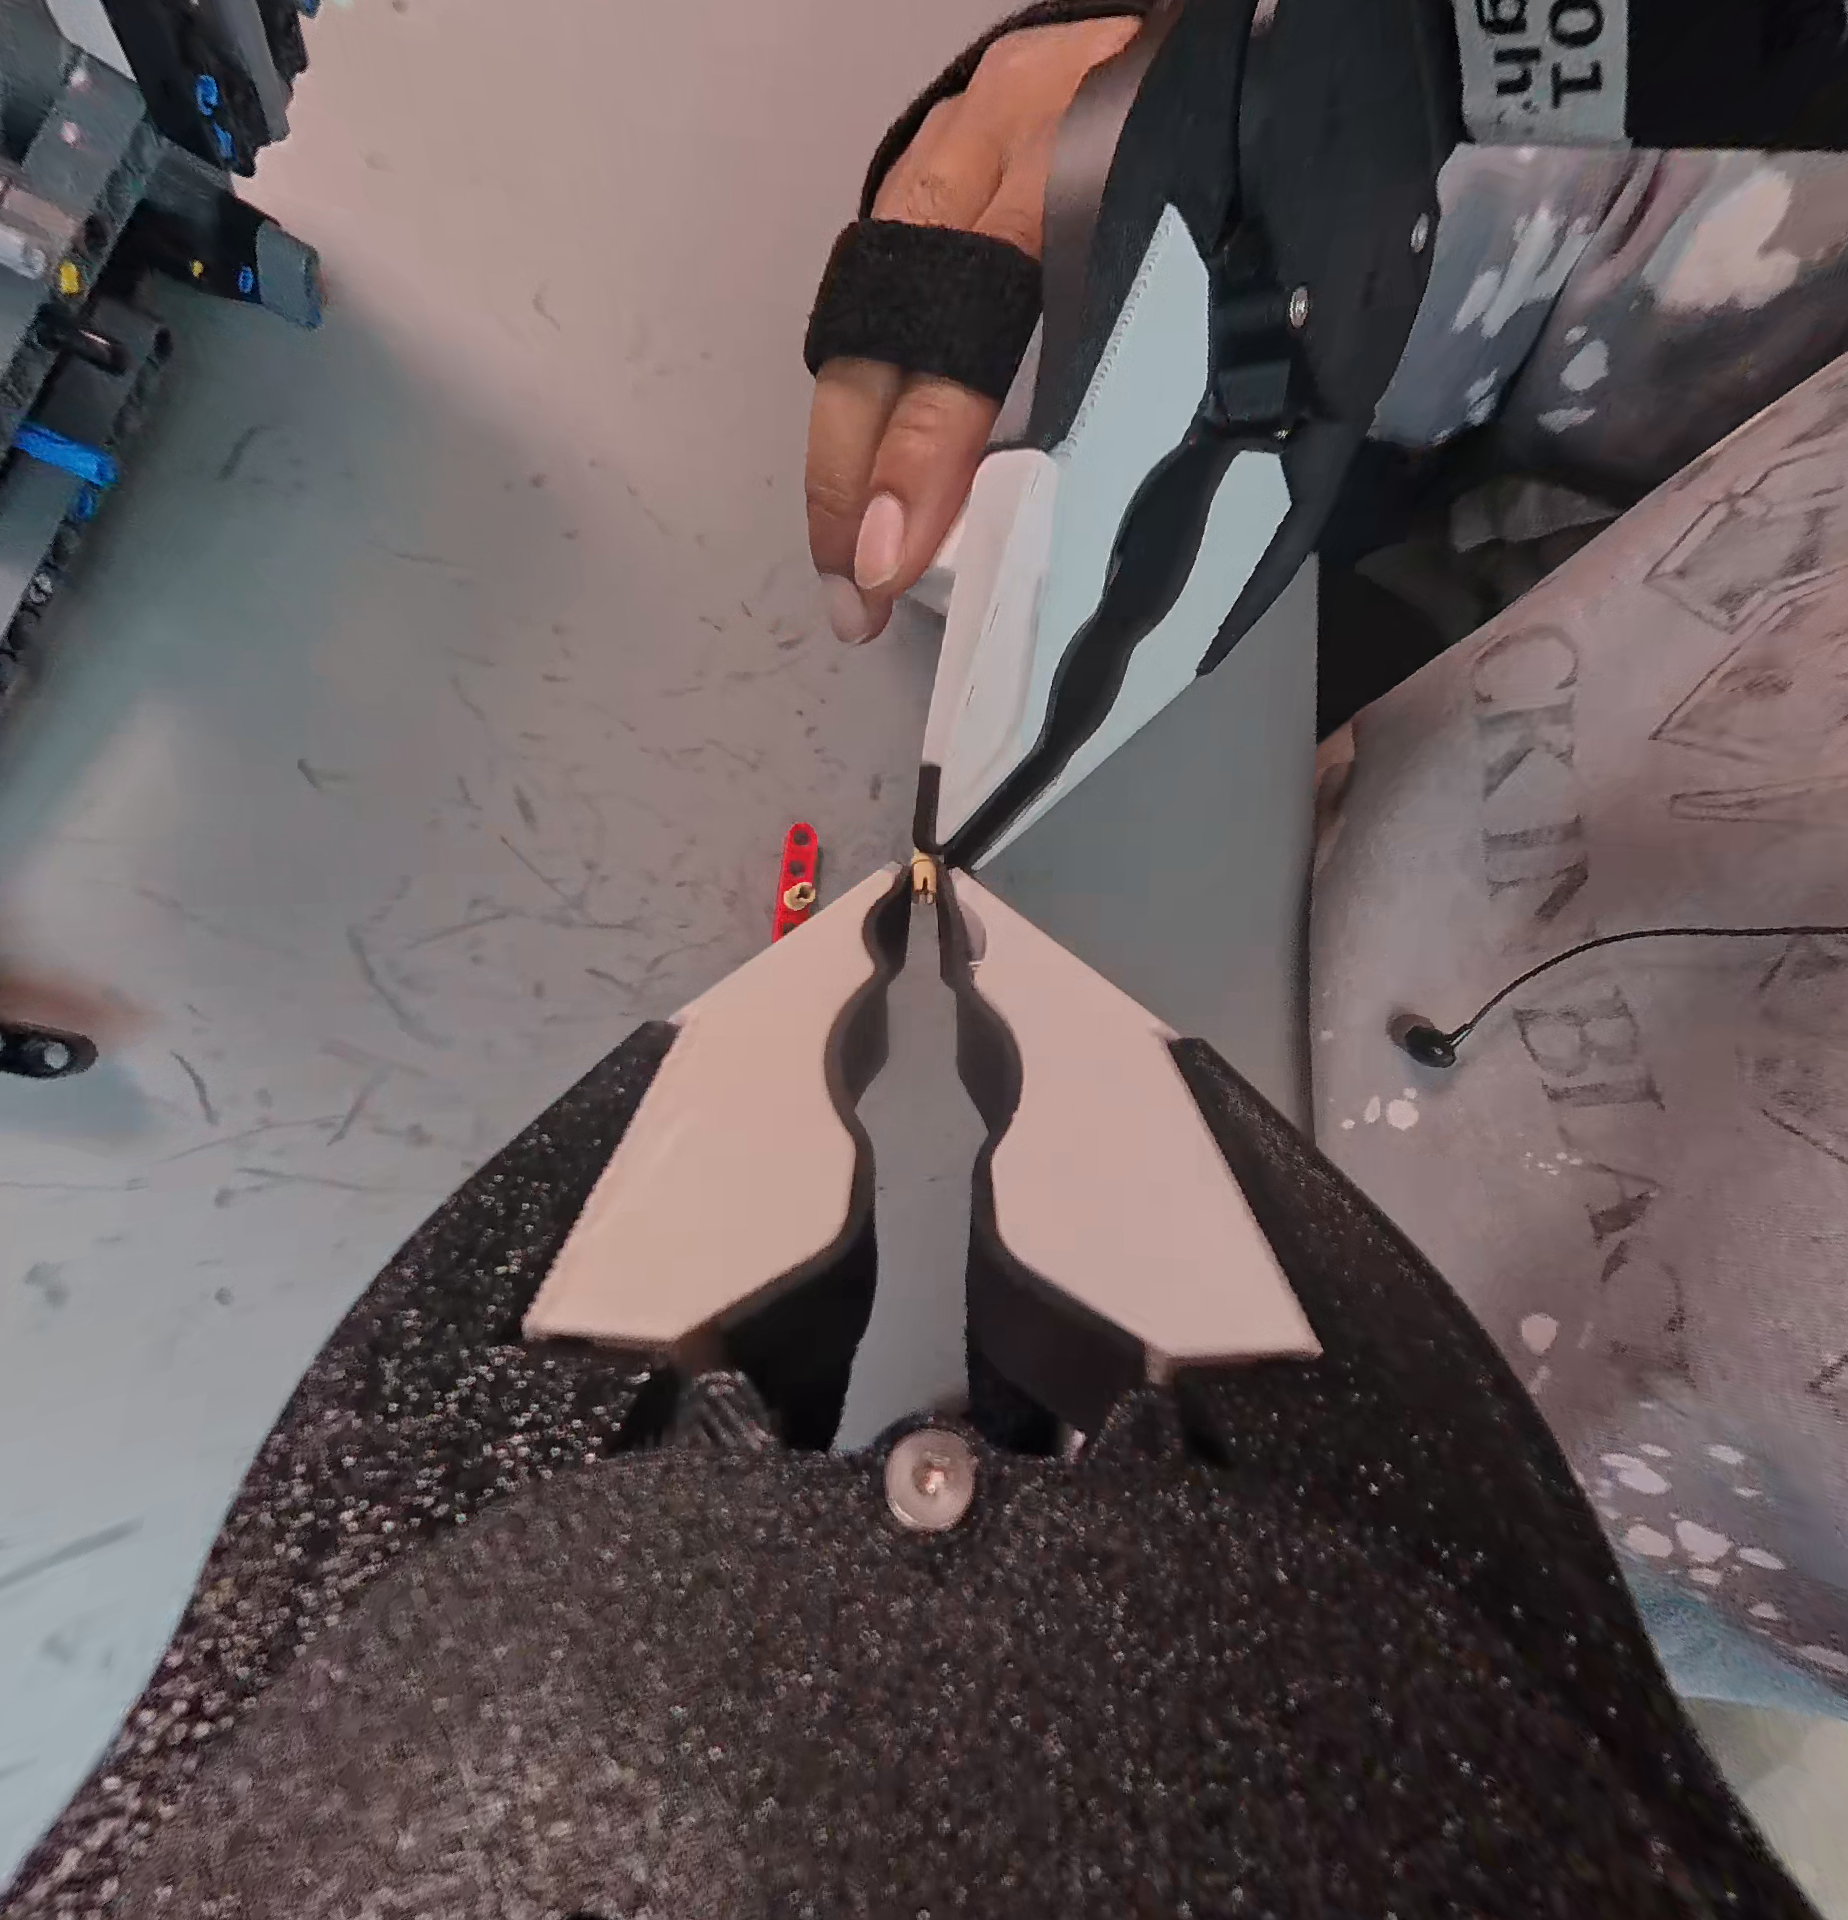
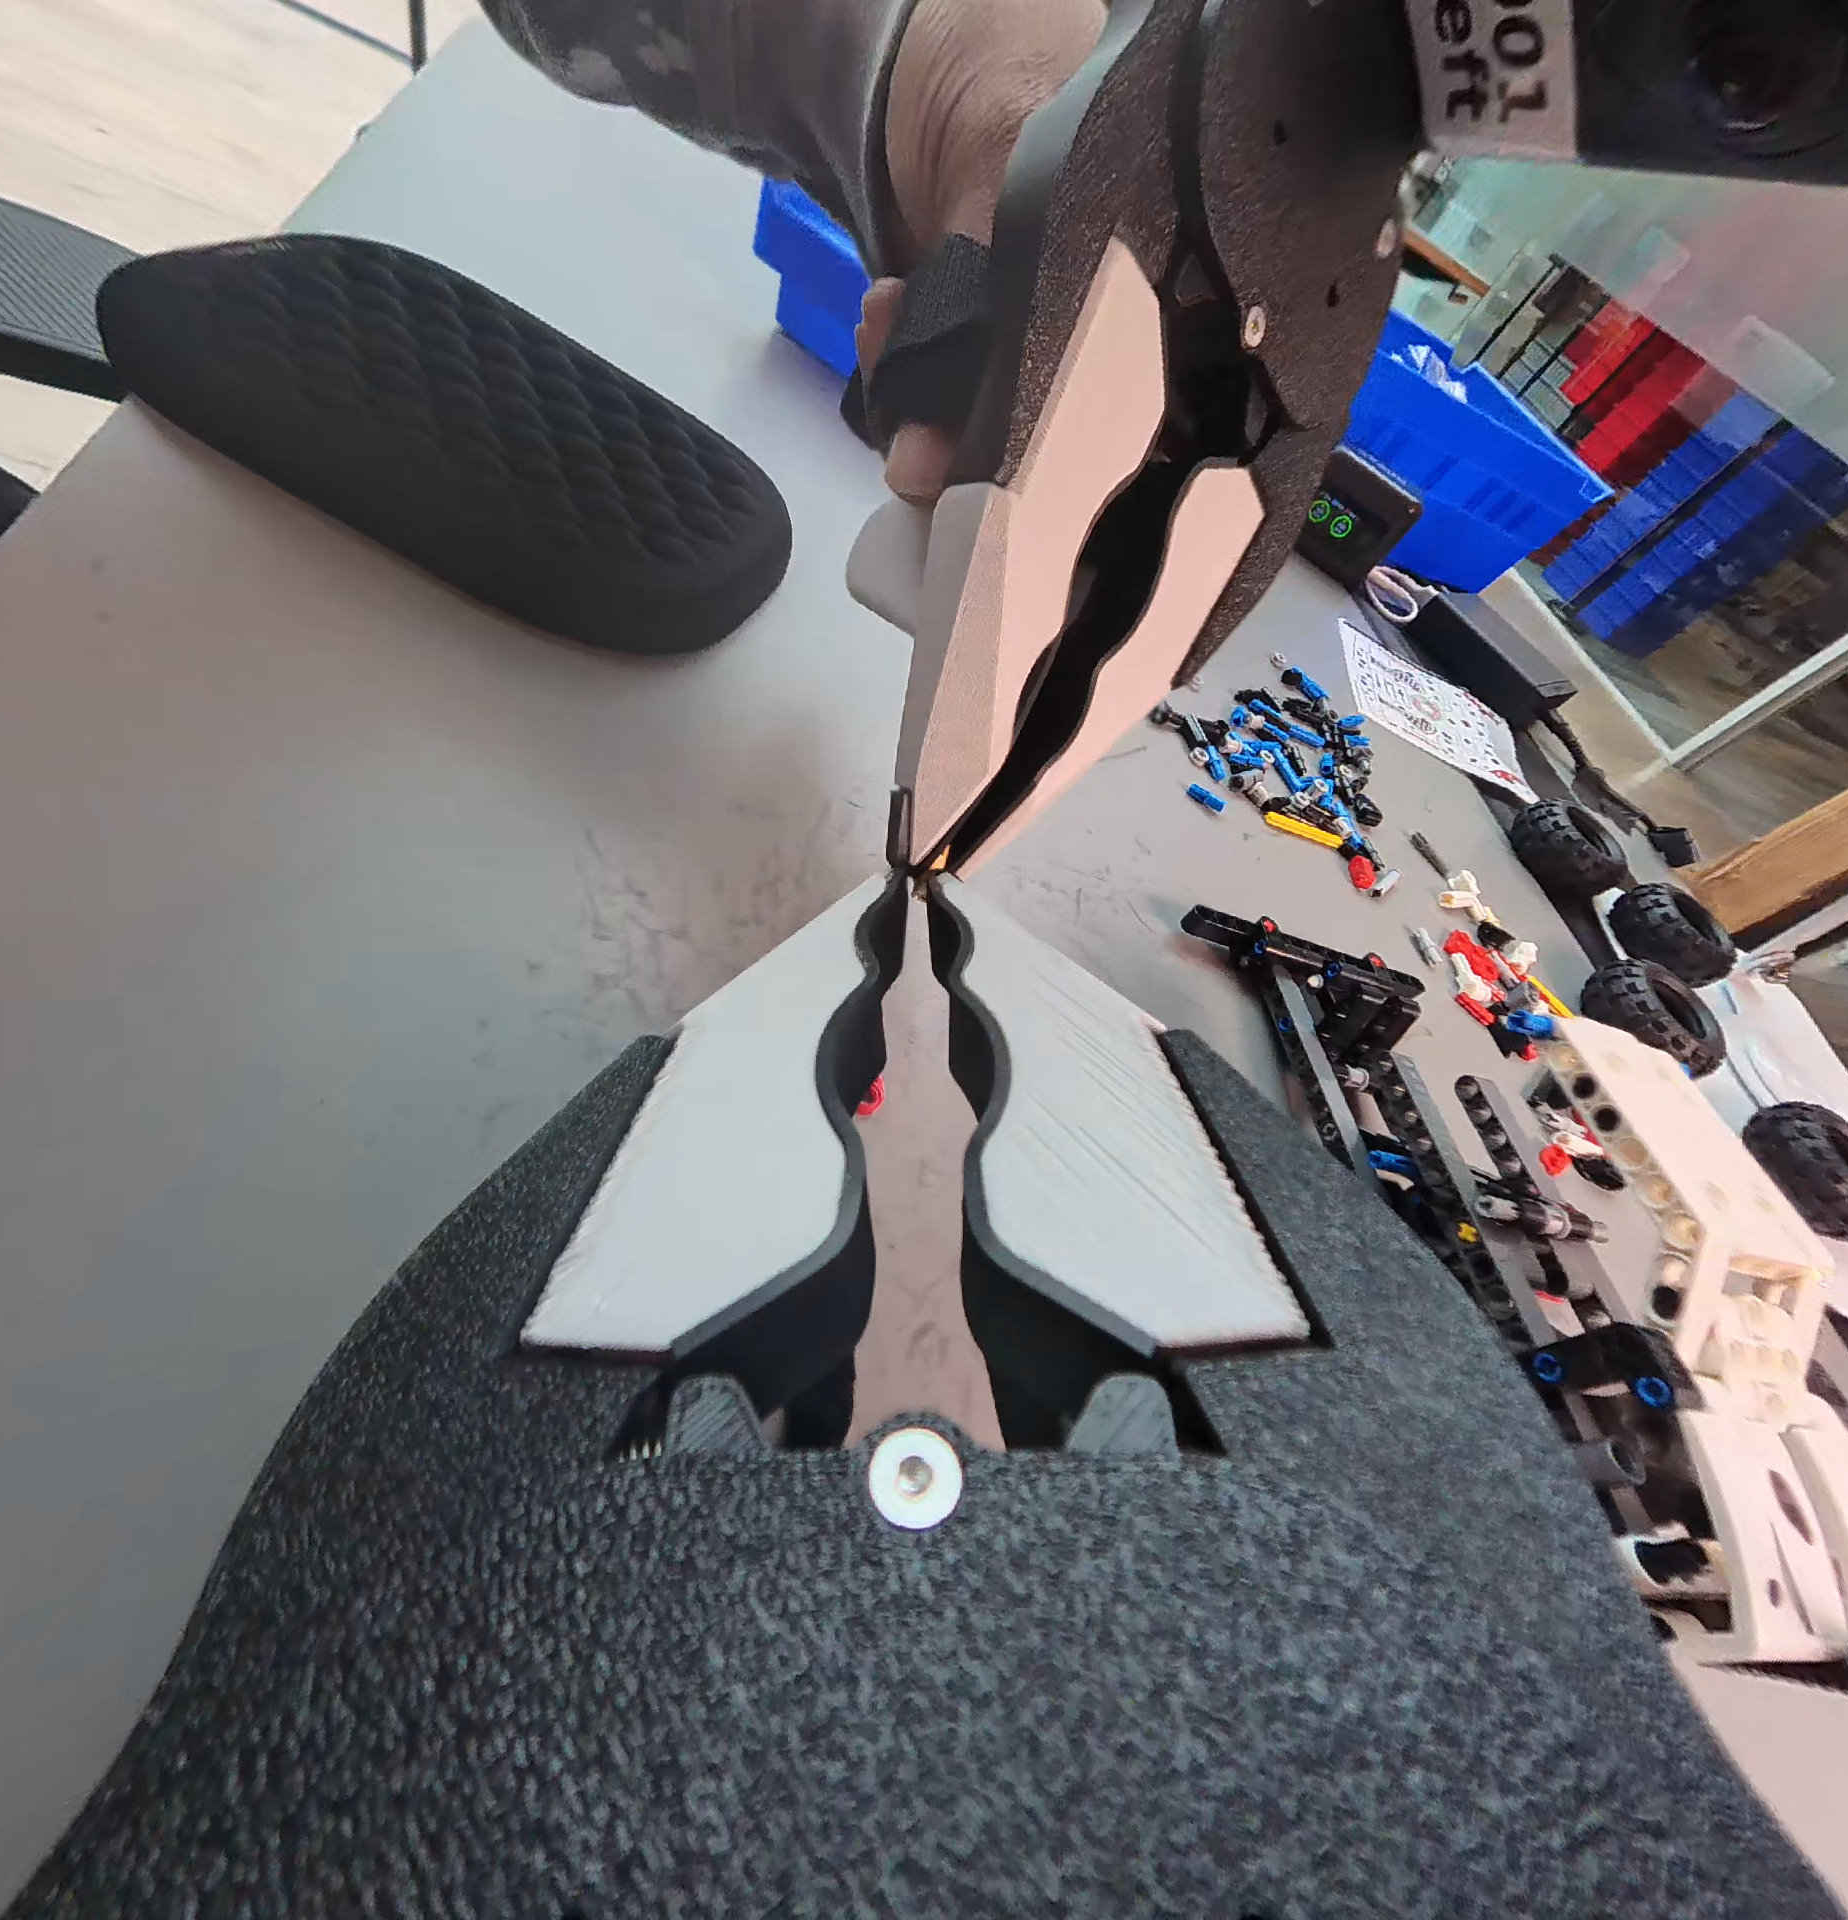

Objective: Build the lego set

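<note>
A tiny tan pin [image 1: 922, 883] is pinched at the very tips of the left gripper [image 1: 922, 902], whose jaws are closed to a sliver around it, with only the pin's head showing beyond them. The right gripper [image 1: 935, 831] meets it tip to tip from the far side, its jaws likewise drawn almost together on a short black piece [image 1: 928, 795] that stands just past its tips; what that piece is cannot be told at this size. The step in hand is judged to be the mating of pin and black piece in the air. For that to go well, the two parts should be lined up on one axis before any push is given, and the push kept straight and light, since a pin held by so little of its length could easily be twisted out of the jaws. Just left of the meeting tips a red beam [image 1: 795, 881] with a tan pin in it lies on the grey table [image 1: 432, 727]. In the right wrist view the loose parts [image 2: 1294, 758], wheels [image 2: 1647, 997] and the half-built black and white model [image 2: 1585, 1174] lie well off to the right of the jaws.
</note>
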Motion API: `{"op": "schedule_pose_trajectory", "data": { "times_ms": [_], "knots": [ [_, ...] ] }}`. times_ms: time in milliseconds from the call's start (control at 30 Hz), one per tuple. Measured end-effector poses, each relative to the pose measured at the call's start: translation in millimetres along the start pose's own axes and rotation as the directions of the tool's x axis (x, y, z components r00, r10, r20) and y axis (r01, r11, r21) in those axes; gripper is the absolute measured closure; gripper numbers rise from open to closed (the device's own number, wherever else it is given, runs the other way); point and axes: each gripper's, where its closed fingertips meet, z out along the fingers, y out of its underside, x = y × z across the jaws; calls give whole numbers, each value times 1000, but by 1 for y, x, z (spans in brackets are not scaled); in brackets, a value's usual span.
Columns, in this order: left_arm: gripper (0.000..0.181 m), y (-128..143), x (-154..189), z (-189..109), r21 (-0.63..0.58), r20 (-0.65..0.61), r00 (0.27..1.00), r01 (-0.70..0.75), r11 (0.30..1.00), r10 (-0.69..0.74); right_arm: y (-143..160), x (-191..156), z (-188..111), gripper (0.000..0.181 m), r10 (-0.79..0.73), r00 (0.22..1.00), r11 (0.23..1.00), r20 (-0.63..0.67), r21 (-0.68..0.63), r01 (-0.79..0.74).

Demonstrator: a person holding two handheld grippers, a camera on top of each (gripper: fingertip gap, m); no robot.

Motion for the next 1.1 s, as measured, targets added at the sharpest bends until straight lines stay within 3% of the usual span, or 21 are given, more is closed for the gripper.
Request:
{"op": "schedule_pose_trajectory", "data": {
  "times_ms": [333, 500, 633, 733, 933, 1100],
  "knots": [
    [177, -16, 14, -11, 254, -237, 959, 215, 943, -155, -18, 4, -10, 180, 106, 994, 987, 39, 113, -110],
    [177, -12, 11, -9, 244, -156, 983, 137, 960, -100, -15, 2, -10, 179, 90, 995, 991, 47, 97, -94],
    [177, 9, -10, 1, 50, 93, 994, -59, 997, 54, 2, 10, -15, 175, 80, 996, 997, 39, 7, -80],
    [177, 24, -20, 11, -122, 192, 965, -155, 980, 177, 30, 7, -18, 168, 83, 994, 986, 77, -151, -71],
    [177, 36, -35, 21, -373, 258, 896, -254, 892, 362, 58, -8, -18, 161, 148, 980, 936, 135, -338, -95],
    [177, 35, -34, 23, -461, 225, 885, -272, 845, 408, 65, -17, -14, 162, 151, 976, 925, 158, -372, -83]
  ]
}}
